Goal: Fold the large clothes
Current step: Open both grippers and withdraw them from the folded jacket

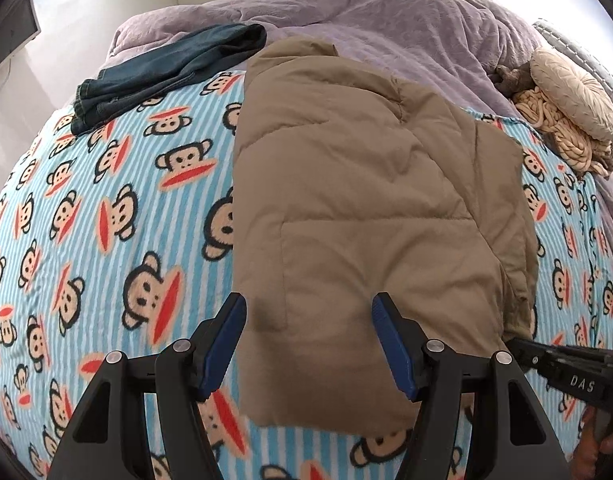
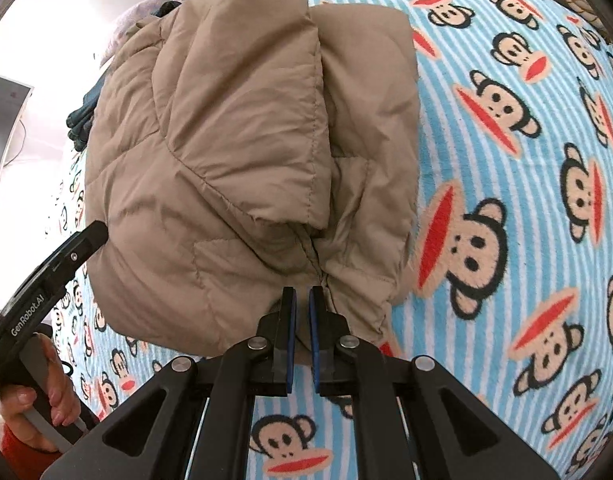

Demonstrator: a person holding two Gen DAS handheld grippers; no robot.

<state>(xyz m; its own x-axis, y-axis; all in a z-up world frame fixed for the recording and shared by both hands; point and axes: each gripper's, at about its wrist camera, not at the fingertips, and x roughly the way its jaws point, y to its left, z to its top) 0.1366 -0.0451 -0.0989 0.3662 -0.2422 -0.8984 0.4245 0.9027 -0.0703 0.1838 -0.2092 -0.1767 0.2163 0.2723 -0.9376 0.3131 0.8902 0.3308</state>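
Observation:
A tan quilted puffer jacket lies partly folded on the monkey-print blanket. It also shows in the right wrist view, with one panel folded over the other. My left gripper is open, its blue-padded fingers wide apart above the jacket's near edge, holding nothing. My right gripper has its jaws nearly closed at the jacket's near hem, where the seam bunches; whether cloth is pinched between them I cannot tell. The right gripper's body shows at the right edge of the left wrist view.
Folded dark jeans lie at the blanket's far left. A crumpled lilac duvet fills the back of the bed. A beige round cushion and knotted pillow sit at the right. A dark monitor stands off the bed.

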